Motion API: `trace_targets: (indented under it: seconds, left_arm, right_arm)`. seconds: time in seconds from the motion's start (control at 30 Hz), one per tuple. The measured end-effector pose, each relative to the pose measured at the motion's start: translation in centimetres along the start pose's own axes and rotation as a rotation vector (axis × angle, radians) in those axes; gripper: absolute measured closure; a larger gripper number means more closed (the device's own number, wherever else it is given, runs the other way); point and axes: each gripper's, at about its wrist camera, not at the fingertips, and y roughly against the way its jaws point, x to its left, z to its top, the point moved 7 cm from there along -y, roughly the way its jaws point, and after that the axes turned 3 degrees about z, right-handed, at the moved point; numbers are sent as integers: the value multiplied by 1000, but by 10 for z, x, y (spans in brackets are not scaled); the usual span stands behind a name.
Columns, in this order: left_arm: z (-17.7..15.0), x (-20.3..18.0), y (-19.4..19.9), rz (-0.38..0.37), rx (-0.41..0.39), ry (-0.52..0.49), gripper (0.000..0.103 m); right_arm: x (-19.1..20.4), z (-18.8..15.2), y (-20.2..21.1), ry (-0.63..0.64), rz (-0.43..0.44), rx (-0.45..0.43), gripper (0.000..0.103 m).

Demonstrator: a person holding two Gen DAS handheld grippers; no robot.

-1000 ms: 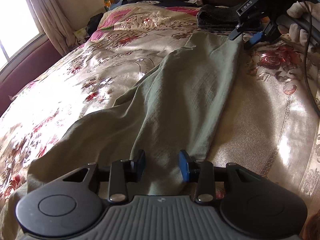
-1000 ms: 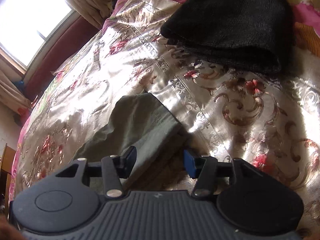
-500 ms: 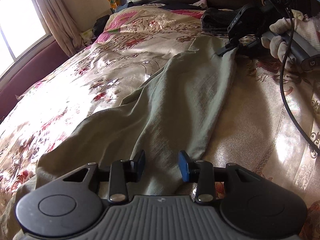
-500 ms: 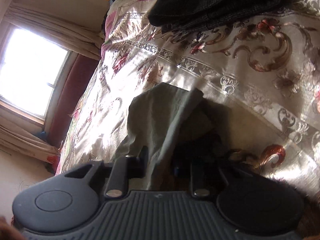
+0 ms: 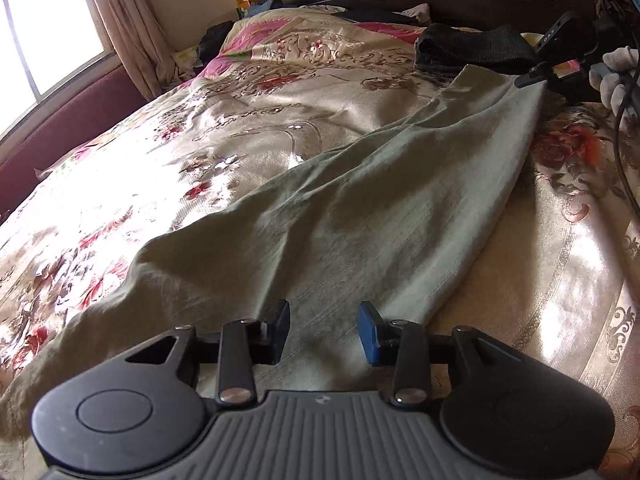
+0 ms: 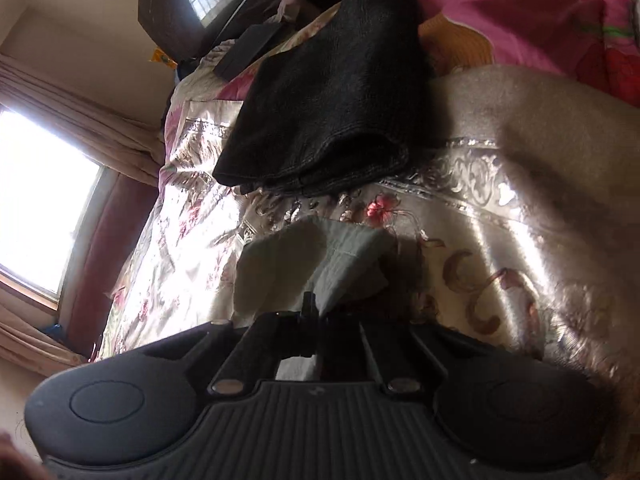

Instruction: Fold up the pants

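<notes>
Sunlight from the window [image 5: 48, 36] falls across a bed covered in a shiny floral bedspread [image 5: 240, 128], and the olive-green pants [image 5: 360, 216] lie stretched along it, running from just under the left gripper [image 5: 324, 330] up toward the headboard. A second ago the right gripper [image 6: 316, 320] stood with its fingers apart over the far hem; half a second ago they were narrowing around it; now they are pinched tight on that hem, and the corner of cloth rises off the bedspread in a small tented fold. In the left wrist view the same change shows at the top right, where the far end of the leg is drawn up to the other tool's tip, held by a gloved hand [image 5: 616, 76]. The left gripper has not changed: its fingers stand wide apart just above the near part of the pants, gripping nothing. A folded dark garment [image 6: 336, 92] lies just beyond the lifted hem, apart from it. The grasp looks secure enough to begin carrying the leg end back toward the waist, so the fold is probably about to start; the left tool may need to pin the near cloth so it does not slide.
</notes>
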Motion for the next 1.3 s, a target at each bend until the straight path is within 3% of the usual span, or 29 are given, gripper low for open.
trace_targets:
  seconds: [0.13, 0.23, 0.27, 0.33, 0.4, 0.47, 0.67, 0.8, 0.93, 1.13, 1.3]
  left_arm:
    - [-10, 13, -6, 25, 54, 56, 50]
    - [-4, 21, 7, 49, -6, 70, 49]
    - [-4, 24, 7, 53, -10, 83, 47]
    - [-13, 26, -4, 46, 40, 82, 46]
    - [-22, 27, -9, 46, 43, 81, 44]
    - [-22, 28, -3, 41, 32, 111, 45]
    - [-35, 38, 4, 56, -7, 185, 44]
    - [-46, 52, 17, 100, -44, 235, 44]
    - [-58, 64, 23, 97, -59, 300, 44]
    - [-79, 80, 40, 88, -87, 359, 44]
    - [-100, 91, 68, 68, -125, 409, 44]
  right_arm:
    - [-1, 2, -2, 6, -40, 28, 100]
    - [13, 11, 21, 12, 38, -64, 100]
    - [14, 13, 23, 18, 22, -83, 100]
    - [4, 12, 11, 14, -58, -13, 100]
    - [10, 10, 13, 22, -65, -2, 99]
    - [32, 5, 25, 72, -31, -35, 99]
    - [135, -31, 25, 238, 117, 38, 99]
    - [214, -93, 9, 382, 222, 145, 99]
    - [274, -175, -13, 490, 306, 284, 99]
    - [335, -300, -37, 625, 390, 473, 99]
    - [365, -402, -42, 837, 415, 575, 99]
